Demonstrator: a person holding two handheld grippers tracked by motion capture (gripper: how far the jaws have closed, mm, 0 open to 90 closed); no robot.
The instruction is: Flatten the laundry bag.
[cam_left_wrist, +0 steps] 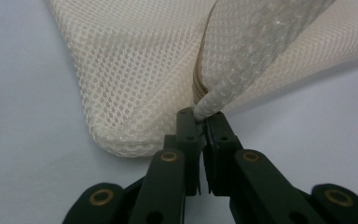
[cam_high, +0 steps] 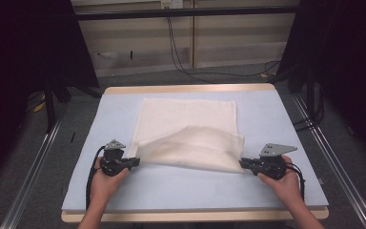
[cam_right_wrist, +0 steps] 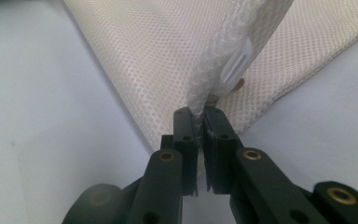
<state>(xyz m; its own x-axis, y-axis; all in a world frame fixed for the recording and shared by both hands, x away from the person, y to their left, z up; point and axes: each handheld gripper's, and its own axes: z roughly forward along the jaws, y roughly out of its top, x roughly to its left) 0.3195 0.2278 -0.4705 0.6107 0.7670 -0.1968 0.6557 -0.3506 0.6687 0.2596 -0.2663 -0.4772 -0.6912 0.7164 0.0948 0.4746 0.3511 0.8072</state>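
The left gripper (cam_high: 134, 162) clamps one near corner of the cream mesh zippered bag (cam_high: 190, 133) lying mid-table; the right gripper (cam_high: 243, 164) pinches the other (zipper end). Both should lift evenly, keeping the edge taut.

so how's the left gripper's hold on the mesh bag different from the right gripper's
The left gripper pinches the mesh bag at the near left corner, by the end of the tan zipper; the right gripper pinches the near right corner, beside a white zipper pull. In the left gripper view the lower layer curls into a rounded fold; in the right gripper view it lies flatter. Both are shut on a thin bunched edge, lifted off the light blue table.
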